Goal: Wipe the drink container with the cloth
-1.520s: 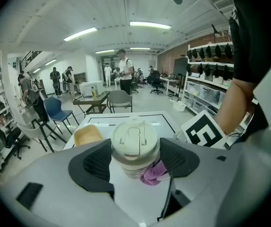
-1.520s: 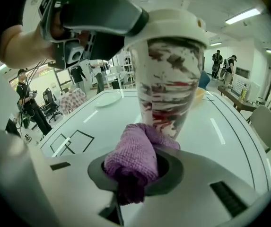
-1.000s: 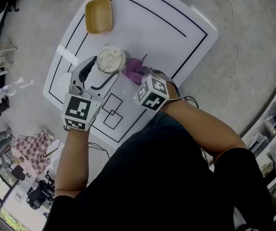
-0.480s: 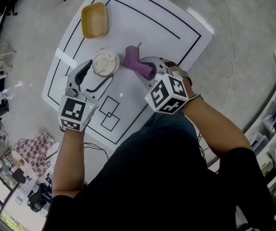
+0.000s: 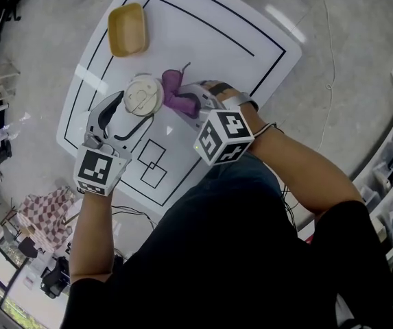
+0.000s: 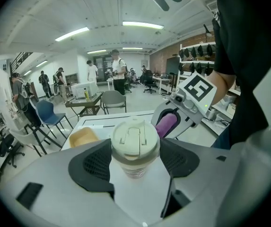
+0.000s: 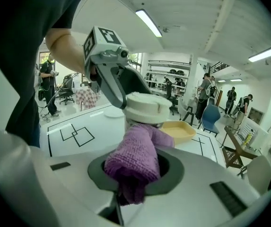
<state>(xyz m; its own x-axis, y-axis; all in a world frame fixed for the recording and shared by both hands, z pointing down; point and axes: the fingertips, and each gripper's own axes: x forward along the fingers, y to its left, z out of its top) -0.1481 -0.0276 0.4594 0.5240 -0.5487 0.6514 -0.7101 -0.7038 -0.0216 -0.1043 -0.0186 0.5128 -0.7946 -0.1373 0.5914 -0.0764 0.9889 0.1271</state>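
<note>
The left tool (image 6: 136, 161) is clamped on the drink container (image 5: 143, 96). Its dark pads press in on either side just below the cream lid, so the cup stands upright and steadied on the white counter (image 5: 217, 46). The right tool (image 7: 134, 176) is pinched shut on the purple cloth (image 7: 136, 157), which bunches out ahead of its jaws. The cloth's free end lies against the container's wall, just under the lid rim, on the side facing the right tool.

To my eye the wiping is under way rather than finished. Both grips are made and cloth and cup are in contact, but the cloth touches only that one side. The wall between the left tool's pads, the far side and the lid top look like what is left. I cannot tell from here which parts are already clean.

A shallow yellow tray (image 5: 127, 30) sits well apart beyond the container.
</note>
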